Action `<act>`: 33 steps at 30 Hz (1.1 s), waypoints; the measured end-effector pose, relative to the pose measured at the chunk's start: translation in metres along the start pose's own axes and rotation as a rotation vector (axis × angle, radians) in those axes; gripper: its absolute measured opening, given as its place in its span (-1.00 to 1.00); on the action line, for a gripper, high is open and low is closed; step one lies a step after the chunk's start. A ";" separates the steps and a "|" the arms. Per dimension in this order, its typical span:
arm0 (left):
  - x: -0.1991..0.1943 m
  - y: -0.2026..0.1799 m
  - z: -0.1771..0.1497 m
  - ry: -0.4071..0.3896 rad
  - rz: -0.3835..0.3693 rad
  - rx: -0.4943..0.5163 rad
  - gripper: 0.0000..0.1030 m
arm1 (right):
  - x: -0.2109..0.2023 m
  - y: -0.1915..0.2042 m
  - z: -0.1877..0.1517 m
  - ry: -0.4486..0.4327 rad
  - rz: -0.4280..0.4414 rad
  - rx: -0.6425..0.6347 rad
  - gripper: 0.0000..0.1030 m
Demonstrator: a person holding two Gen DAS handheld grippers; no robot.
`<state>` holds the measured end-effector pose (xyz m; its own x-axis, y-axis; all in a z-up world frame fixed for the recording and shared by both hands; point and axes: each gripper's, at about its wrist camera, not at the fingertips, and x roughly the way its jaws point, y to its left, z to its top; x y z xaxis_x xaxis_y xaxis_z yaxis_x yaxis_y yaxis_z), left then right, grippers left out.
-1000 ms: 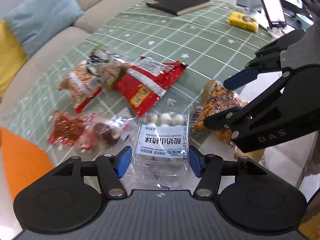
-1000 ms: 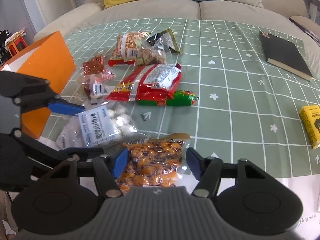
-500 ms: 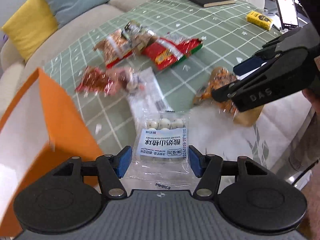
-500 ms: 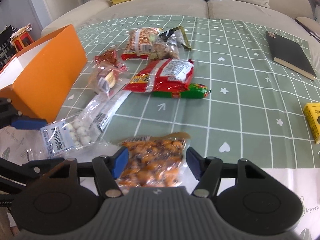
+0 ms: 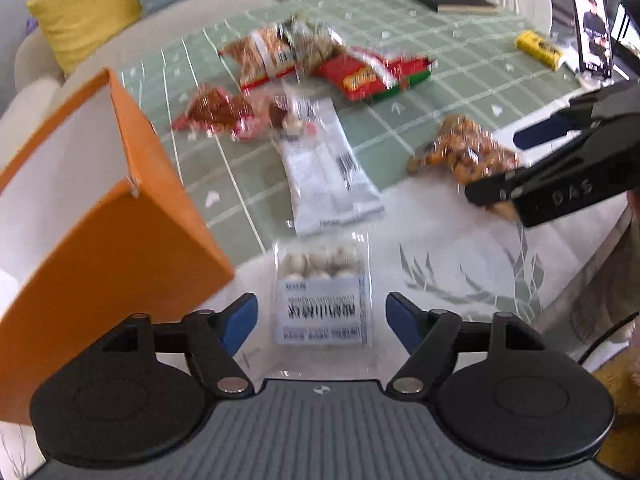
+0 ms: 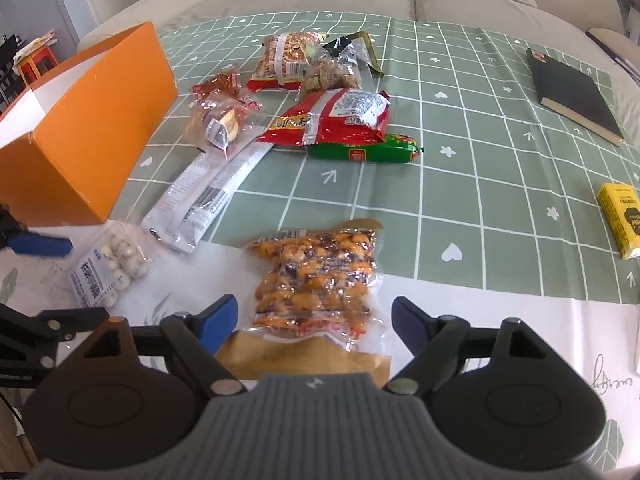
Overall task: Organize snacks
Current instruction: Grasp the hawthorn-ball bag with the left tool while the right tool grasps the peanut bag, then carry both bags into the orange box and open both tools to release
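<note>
A clear pack of white yogurt balls (image 5: 322, 298) lies on the white table edge between the fingers of my left gripper (image 5: 322, 322), whose jaws are opening and stand clear of the pack. The same pack (image 6: 106, 270) shows at the left of the right wrist view. A clear bag of orange snacks (image 6: 316, 280) lies between the fingers of my right gripper (image 6: 314, 320), whose jaws are also opening with gaps on both sides. An orange box (image 5: 100, 216) with a white inside stands open at the left.
More snacks lie on the green checked cloth (image 6: 460, 120): a silver sachet (image 6: 208, 192), a red bag (image 6: 332, 116), a green pack (image 6: 364, 152), a peanut bag (image 6: 284, 60) and small red packets (image 6: 220, 84). A black notebook (image 6: 572, 92) and a yellow box (image 6: 622, 216) sit at the right. A sofa stands behind.
Both grippers have opened and let go of their packs, which now lie on the table. The left gripper carried the yogurt balls toward the orange box; the right one barely moved.
</note>
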<state>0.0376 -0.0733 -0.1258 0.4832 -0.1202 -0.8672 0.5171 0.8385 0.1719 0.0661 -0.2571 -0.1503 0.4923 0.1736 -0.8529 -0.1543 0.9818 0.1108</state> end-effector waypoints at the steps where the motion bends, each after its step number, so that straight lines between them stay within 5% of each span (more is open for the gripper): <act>1: 0.000 0.000 0.001 -0.014 0.005 -0.008 0.73 | 0.000 0.000 0.000 -0.001 -0.005 -0.004 0.62; 20: 0.030 0.004 0.005 0.025 -0.056 -0.079 0.73 | 0.018 0.005 0.007 -0.014 -0.025 -0.026 0.75; 24: 0.029 0.011 0.005 0.030 -0.102 -0.133 0.33 | 0.018 0.014 0.006 -0.029 -0.055 -0.098 0.45; 33: 0.015 0.005 0.005 -0.005 -0.079 -0.117 0.22 | 0.006 0.020 0.005 -0.034 -0.033 -0.104 0.28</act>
<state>0.0511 -0.0733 -0.1360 0.4482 -0.1909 -0.8733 0.4676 0.8827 0.0470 0.0701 -0.2357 -0.1510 0.5273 0.1454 -0.8371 -0.2249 0.9740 0.0275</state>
